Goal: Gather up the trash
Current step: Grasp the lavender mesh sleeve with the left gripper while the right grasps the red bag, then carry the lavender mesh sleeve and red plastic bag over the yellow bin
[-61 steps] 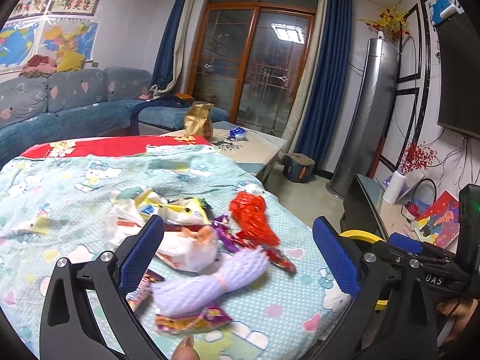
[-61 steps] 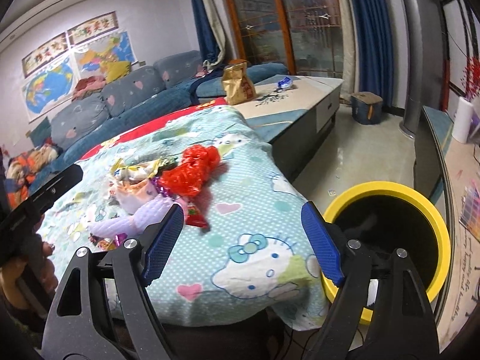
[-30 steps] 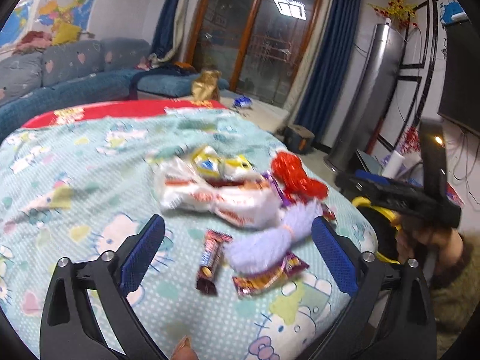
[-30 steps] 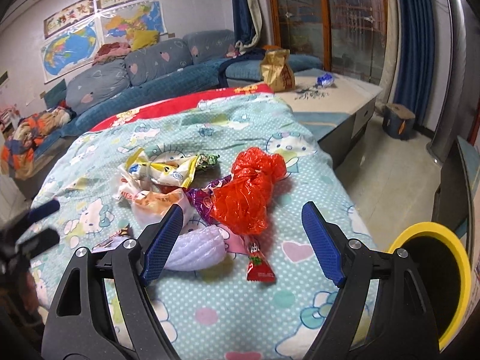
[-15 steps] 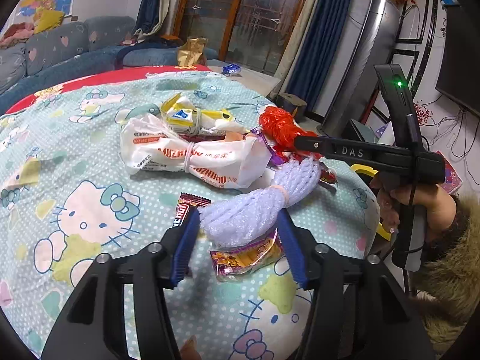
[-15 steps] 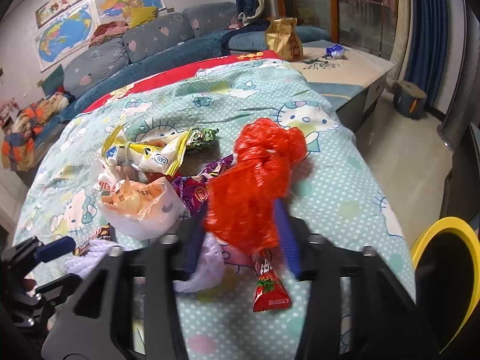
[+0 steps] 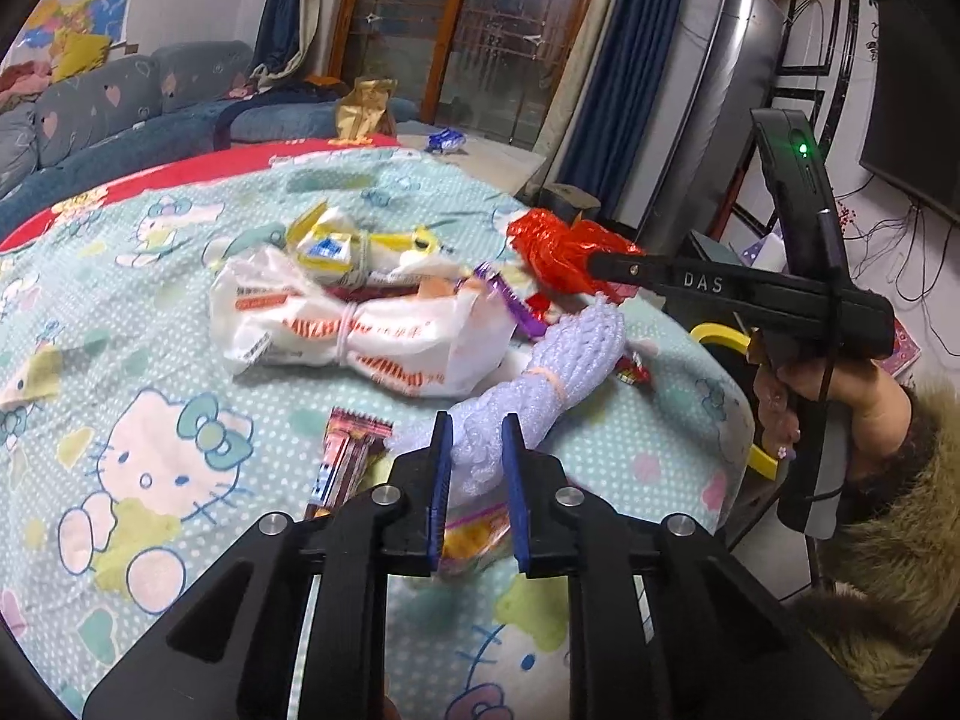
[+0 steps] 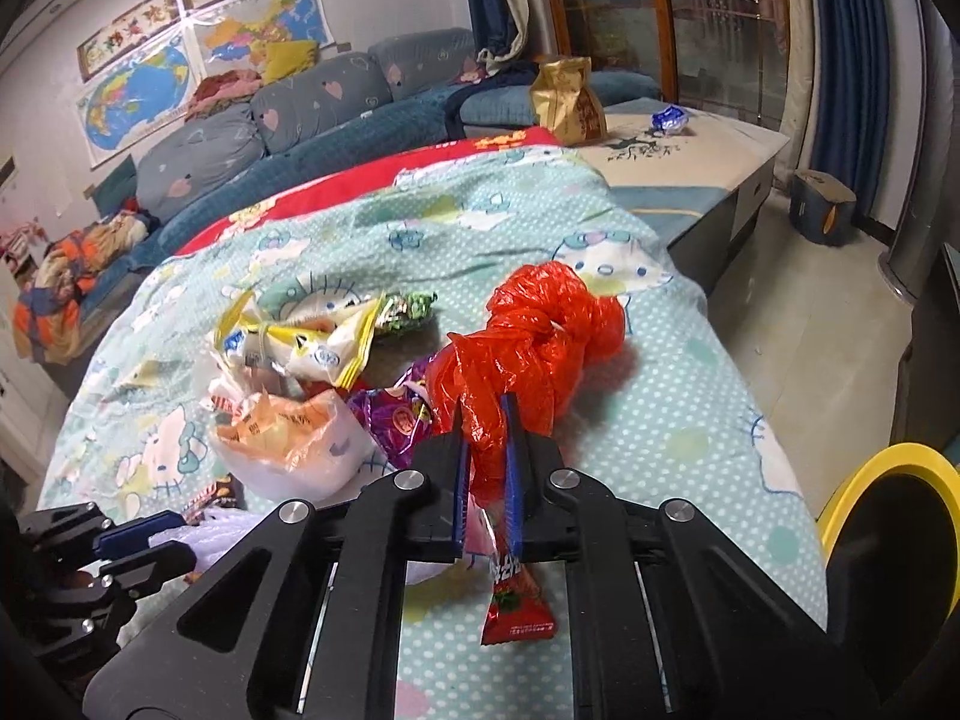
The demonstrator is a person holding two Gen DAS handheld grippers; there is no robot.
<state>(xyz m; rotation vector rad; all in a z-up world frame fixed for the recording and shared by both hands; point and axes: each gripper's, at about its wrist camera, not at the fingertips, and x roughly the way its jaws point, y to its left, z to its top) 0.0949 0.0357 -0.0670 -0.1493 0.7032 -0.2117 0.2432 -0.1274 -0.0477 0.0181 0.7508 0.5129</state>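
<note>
A heap of trash lies on the Hello Kitty cloth (image 7: 120,312). My left gripper (image 7: 474,420) has its jaws closing, and the pads press on the near end of a purple foam net (image 7: 564,360). My right gripper (image 8: 483,405) has its jaws closing too, and they pinch a tail of the knotted red plastic bag (image 8: 540,324). Around them lie a white bag with orange print (image 7: 372,324), a yellow-white wrapper (image 8: 300,342), a purple wrapper (image 8: 396,420), a brown bar wrapper (image 7: 345,462) and a red sachet (image 8: 516,600). A yellow-rimmed bin (image 8: 888,456) stands at the right, past the cloth's edge.
A low table (image 8: 690,150) behind the cloth carries a brown paper bag (image 8: 567,99). A blue sofa (image 8: 300,114) runs along the far left wall. A person's hand (image 7: 840,396) in a fur-cuffed sleeve holds the right gripper's handle over the bin side.
Both grippers went from wide open to closed. The left one came down onto the purple foam net, the right one onto the red plastic bag.
</note>
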